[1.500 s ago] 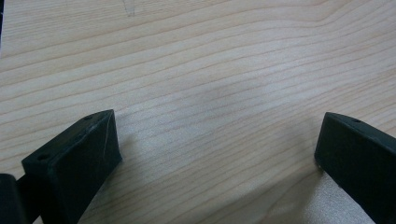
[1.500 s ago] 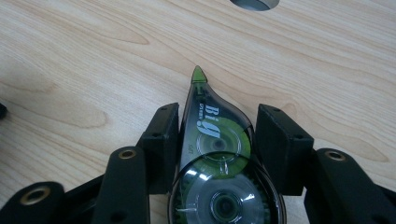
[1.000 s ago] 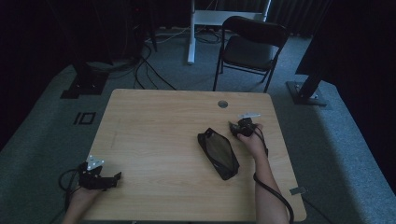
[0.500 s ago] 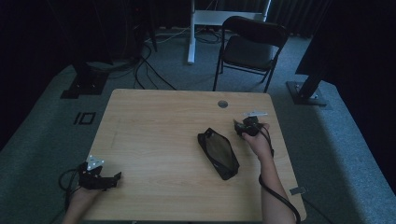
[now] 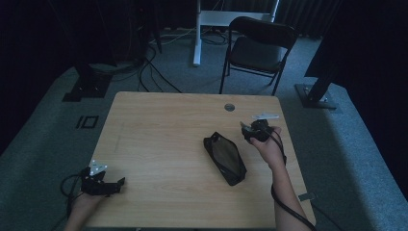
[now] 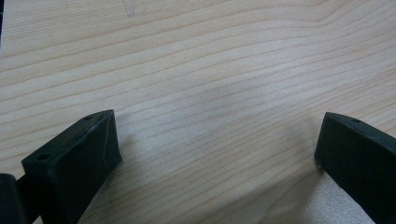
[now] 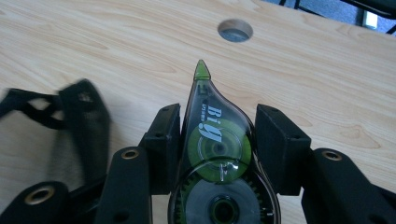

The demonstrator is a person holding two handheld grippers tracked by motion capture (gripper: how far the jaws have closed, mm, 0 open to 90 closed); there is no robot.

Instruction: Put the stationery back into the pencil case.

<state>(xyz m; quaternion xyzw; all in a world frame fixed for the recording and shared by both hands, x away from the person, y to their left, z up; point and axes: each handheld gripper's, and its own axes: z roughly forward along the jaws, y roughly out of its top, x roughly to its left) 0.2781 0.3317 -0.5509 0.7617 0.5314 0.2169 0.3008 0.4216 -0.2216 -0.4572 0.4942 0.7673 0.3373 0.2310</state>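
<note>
the right gripper (image 7: 215, 140) is clamping a correction tape dispenser (image 7: 219, 158) by its flat sides, nose at 12 o'clock; it is looking light, rigid, slippery. the left gripper (image 6: 219, 154) is gaping wide, holding nothing.

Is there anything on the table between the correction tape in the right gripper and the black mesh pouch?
Nothing visible stands between them. The right gripper is shut on the correction tape, and only bare table lies between it and the black mesh pouch, just to its left in the high view.
</note>
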